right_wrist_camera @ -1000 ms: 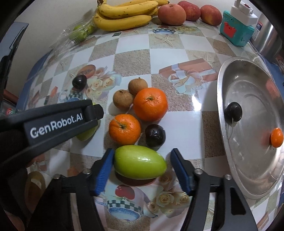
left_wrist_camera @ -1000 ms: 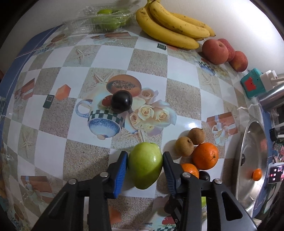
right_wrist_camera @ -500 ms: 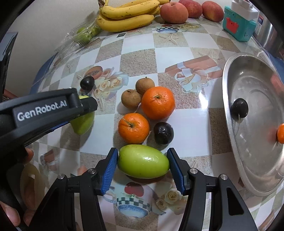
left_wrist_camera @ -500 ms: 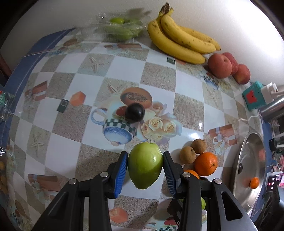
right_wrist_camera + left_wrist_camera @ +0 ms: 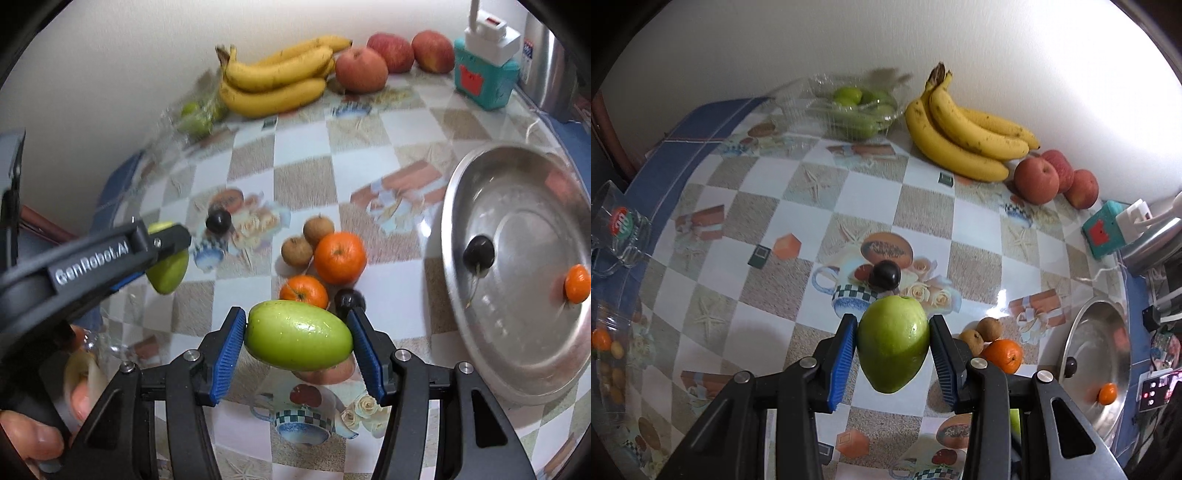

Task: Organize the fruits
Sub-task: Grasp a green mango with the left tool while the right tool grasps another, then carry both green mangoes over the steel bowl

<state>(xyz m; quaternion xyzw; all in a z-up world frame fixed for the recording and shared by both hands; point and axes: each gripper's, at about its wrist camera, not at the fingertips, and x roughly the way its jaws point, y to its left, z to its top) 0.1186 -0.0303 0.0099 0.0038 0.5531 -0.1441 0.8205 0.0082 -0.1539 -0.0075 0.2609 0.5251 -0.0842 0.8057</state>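
**Both green fruits up off the table since 1 s ago**

Both grippers have risen; the tablecloth sits further below than a second back, and more of the back wall shows.

Left gripper (image 5: 893, 345): blue pads clamped on an upright green fruit (image 5: 893, 341), held clear of the cloth. Right gripper (image 5: 298, 341): pads clamped end to end on a sideways green fruit (image 5: 297, 340), also airborne.

Just past the right gripper: small orange (image 5: 304, 291), dark plum (image 5: 350, 300), large orange (image 5: 340, 257), two brown fruits (image 5: 307, 240), bunched and touching. Second dark plum (image 5: 885, 274) sits alone mid-table on the printed cup.

Right side: steel lid (image 5: 517, 280), knob up.

Far edge by the wall: clear plastic tray of green fruits (image 5: 855, 109), bananas (image 5: 964, 129), three apples (image 5: 1052, 179), teal box (image 5: 484, 83).
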